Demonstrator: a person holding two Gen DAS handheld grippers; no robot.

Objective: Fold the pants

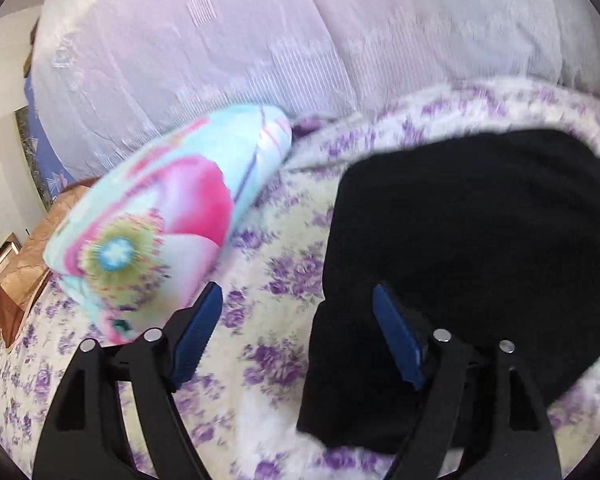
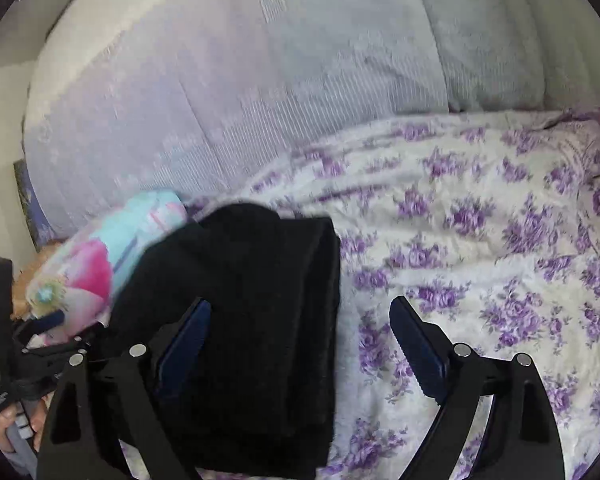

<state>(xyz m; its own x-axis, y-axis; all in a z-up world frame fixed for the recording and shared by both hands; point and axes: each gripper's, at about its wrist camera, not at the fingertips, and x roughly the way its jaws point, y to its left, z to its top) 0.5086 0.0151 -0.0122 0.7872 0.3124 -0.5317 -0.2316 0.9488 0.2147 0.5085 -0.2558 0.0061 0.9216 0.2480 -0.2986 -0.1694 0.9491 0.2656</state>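
Two grippers stand over a bed covered by a purple-flowered bedspread (image 2: 480, 240). Far left, a floral pillow (image 1: 160, 216) in turquoise and pink leans beside a white quilted mattress (image 1: 220, 40) propped along the back. Next, the left gripper (image 1: 298, 312) holds its blue fingers wide apart, nothing between them. Black pants (image 2: 252, 300), folded into a thick stack, lie on the bedspread between the pillow and the right gripper (image 2: 300, 320), whose fingers are also spread, gripping nothing.

Right of the folded pants (image 2: 260, 300) the bed (image 2: 480, 248) lies open; the pillow (image 2: 100, 256) crowds their left.
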